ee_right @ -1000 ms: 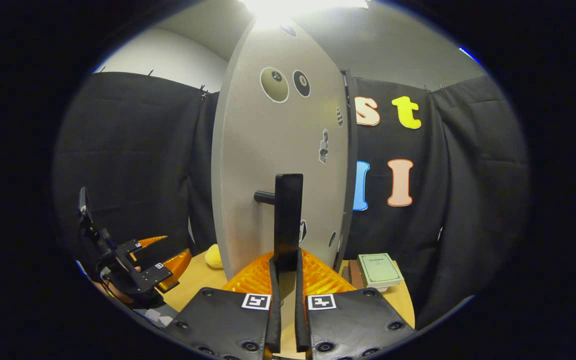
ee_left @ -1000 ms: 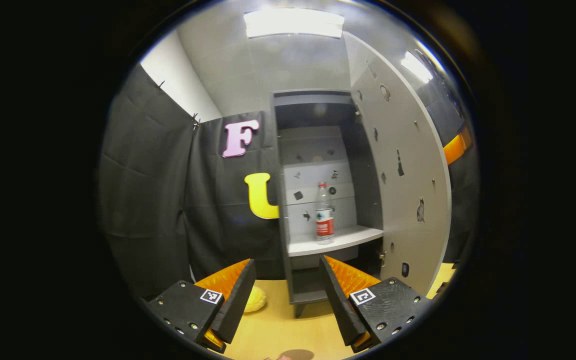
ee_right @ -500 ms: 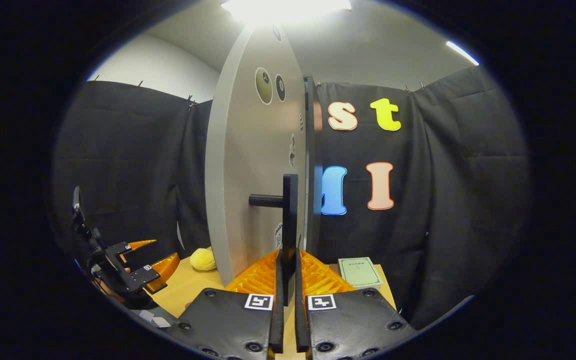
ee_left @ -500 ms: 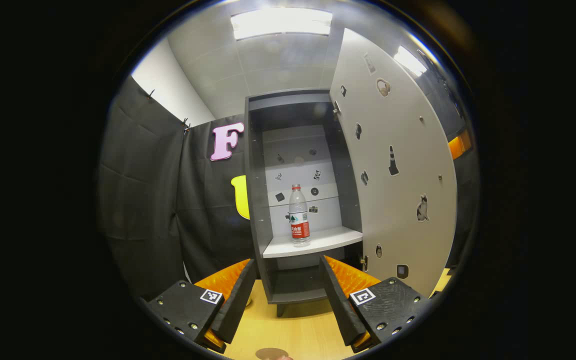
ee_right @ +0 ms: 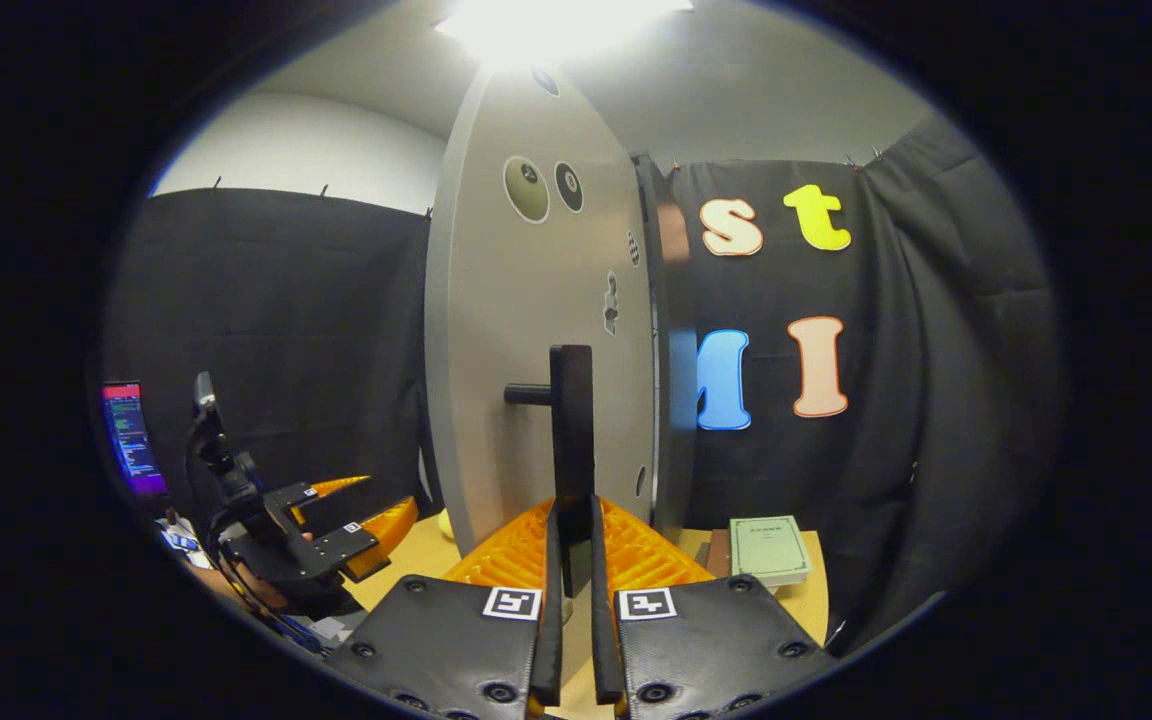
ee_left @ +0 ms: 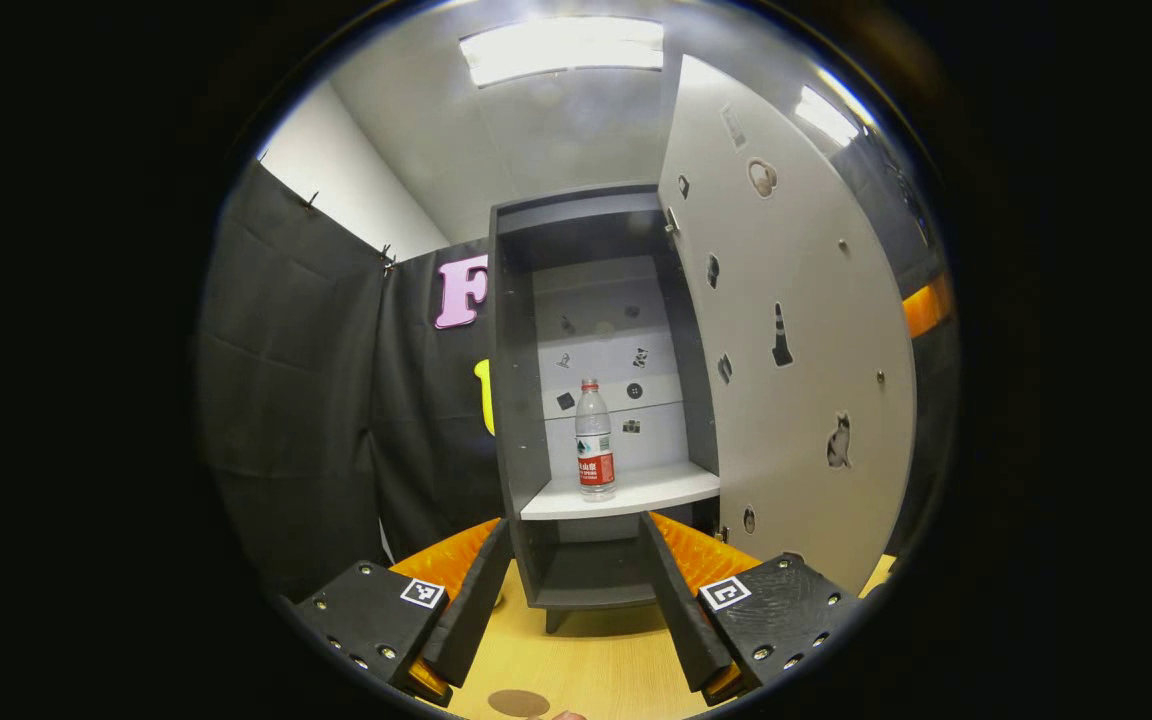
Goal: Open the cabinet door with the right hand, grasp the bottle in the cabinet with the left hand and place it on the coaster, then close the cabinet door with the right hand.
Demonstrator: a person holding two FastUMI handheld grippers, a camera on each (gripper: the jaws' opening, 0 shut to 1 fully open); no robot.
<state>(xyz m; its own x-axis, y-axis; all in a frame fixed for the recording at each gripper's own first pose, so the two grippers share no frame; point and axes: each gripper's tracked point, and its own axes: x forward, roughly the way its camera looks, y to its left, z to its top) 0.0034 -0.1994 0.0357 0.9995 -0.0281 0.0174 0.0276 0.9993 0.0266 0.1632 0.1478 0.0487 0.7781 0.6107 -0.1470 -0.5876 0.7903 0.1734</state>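
The left gripper (ee_left: 570, 590) has its two fingers spread wide with nothing between them. It hangs low over the wooden table (ee_left: 586, 665), level and pointing straight at the open cabinet (ee_left: 521, 400). Look along its fingers and the bottle (ee_left: 594, 440) sits right in the middle of the gap — straight ahead and a bit higher up. The bottle stands upright on the pale shelf (ee_left: 626, 492), so its long side runs up and down. The open fingers sit left and right of it, which looks like the right way round for a squeeze on its sides. The bottle is well apart from the fingers, so my guess is that the next move is a reach forward and a little up.

The left gripper is the nearer one to the bottle. In the right gripper view it shows low on the left (ee_right: 351, 520), held by a hand and aimed past the door's edge.

The right gripper (ee_right: 570, 545) is pinched on the dark door handle (ee_right: 570, 430), with both fingers pressing its lower end. The handle stands straight up from between the fingers. The grey door (ee_right: 526, 330) is swung wide open, edge on — so the way into the shelf looks free.

A small round brown thing, likely the coaster (ee_left: 519, 703), lies on the table just below the left gripper. A green book (ee_right: 769, 548) lies on the table past the door.
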